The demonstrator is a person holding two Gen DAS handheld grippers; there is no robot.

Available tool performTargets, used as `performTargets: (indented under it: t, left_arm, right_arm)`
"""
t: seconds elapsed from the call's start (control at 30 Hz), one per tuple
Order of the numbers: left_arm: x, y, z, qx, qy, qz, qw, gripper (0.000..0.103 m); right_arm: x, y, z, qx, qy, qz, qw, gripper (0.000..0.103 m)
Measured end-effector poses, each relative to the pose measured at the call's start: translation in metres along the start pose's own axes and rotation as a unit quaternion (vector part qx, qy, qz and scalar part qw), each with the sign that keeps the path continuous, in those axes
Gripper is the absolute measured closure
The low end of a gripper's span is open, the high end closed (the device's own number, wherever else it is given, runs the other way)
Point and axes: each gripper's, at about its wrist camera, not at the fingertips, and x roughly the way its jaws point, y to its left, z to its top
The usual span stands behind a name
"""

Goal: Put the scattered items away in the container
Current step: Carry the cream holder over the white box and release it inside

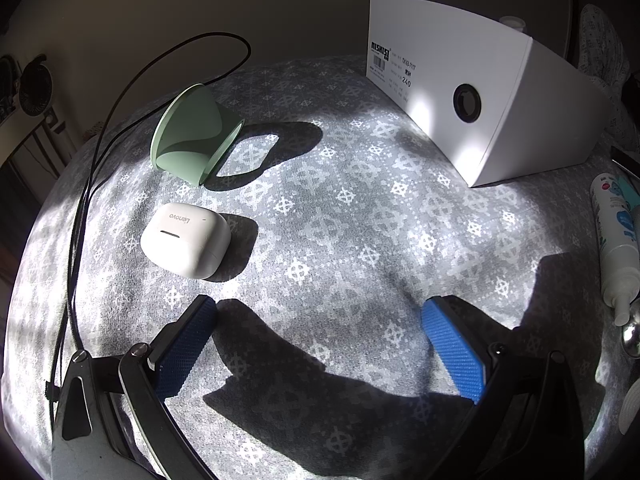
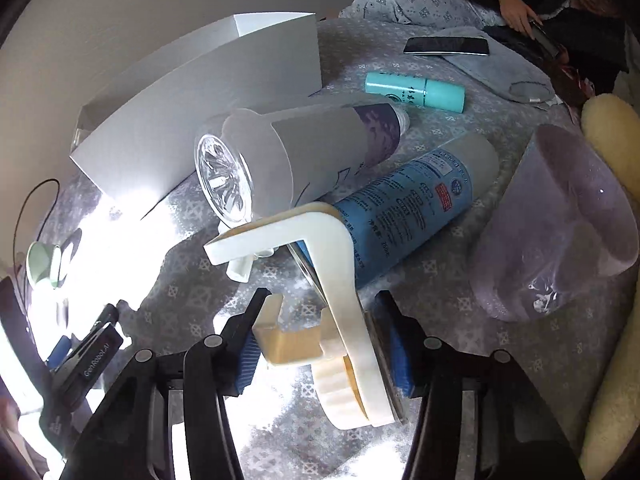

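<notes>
Sprawling beneath me, a grey patterned bedspread (harsh sun patches), plain wall behind; left tongs released, right tongs grasping a white clip.

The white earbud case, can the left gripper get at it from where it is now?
Probably yes: the earbud case lies alone on the patterned cloth, just ahead of the open left gripper, nothing between.

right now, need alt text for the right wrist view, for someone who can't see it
The right gripper is clamped on a white plastic hook-shaped piece above a patterned grey bedspread. Behind it lie a blue spray can, a grey-and-purple bottle, a teal bottle and a white box.
</notes>
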Motion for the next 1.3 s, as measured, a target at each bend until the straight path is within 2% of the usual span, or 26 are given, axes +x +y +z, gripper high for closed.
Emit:
performTargets:
  t: [0.1, 0.33, 0.5, 0.6, 0.7, 0.83, 0.97, 1.03, 1.13, 1.23, 1.27, 1.3]
  left_arm:
    - [0.0, 0.0, 0.0, 0.0, 0.0, 0.0, 1.0, 0.0]
    - [-0.001, 0.0, -0.001, 0.0, 0.0, 0.0, 1.0, 0.0]
    - [-0.001, 0.0, -0.001, 0.0, 0.0, 0.0, 1.0, 0.0]
    - [-0.001, 0.0, -0.001, 0.0, 0.0, 0.0, 1.0, 0.0]
    - [-0.002, 0.0, -0.001, 0.0, 0.0, 0.0, 1.0, 0.0]
    - [-0.002, 0.0, -0.002, -0.001, 0.0, 0.0, 1.0, 0.0]
    - [-0.002, 0.001, -0.002, 0.0, 0.0, 0.0, 1.0, 0.0]
    - [-0.002, 0.0, -0.002, -0.001, -0.001, 0.0, 1.0, 0.0]
    - [-0.002, 0.0, -0.002, 0.0, -0.001, 0.0, 1.0, 0.0]
    - [-0.003, -0.001, -0.003, 0.0, -0.001, 0.0, 1.0, 0.0]
    - [-0.003, 0.0, -0.003, 0.0, -0.001, 0.0, 1.0, 0.0]
    - [-0.003, -0.001, -0.003, 0.0, -0.001, 0.0, 1.0, 0.0]
  right_arm:
    - [-0.01, -0.008, -0.001, 0.049, -0.02, 0.062, 0.997, 0.059]
    - [-0.02, -0.022, -0.002, 0.133, -0.047, 0.165, 0.976, 0.06]
    - [-0.037, -0.021, -0.002, 0.147, -0.087, 0.227, 0.959, 0.06]
    - [-0.06, -0.012, 0.006, 0.13, -0.122, 0.244, 0.953, 0.06]
    - [-0.085, 0.006, 0.034, 0.11, -0.164, 0.256, 0.946, 0.06]
    - [-0.092, 0.045, 0.098, 0.097, -0.195, 0.283, 0.934, 0.06]
    - [-0.068, 0.102, 0.15, 0.042, -0.196, 0.276, 0.94, 0.06]
    - [-0.04, 0.121, 0.162, 0.028, -0.173, 0.261, 0.949, 0.06]
    - [-0.004, 0.135, 0.16, 0.026, -0.127, 0.231, 0.964, 0.06]
    - [0.006, 0.137, 0.152, 0.008, -0.128, 0.21, 0.969, 0.057]
    - [0.007, 0.136, 0.152, 0.002, -0.131, 0.206, 0.97, 0.051]
    - [0.007, 0.139, 0.152, -0.006, -0.14, 0.202, 0.969, 0.051]
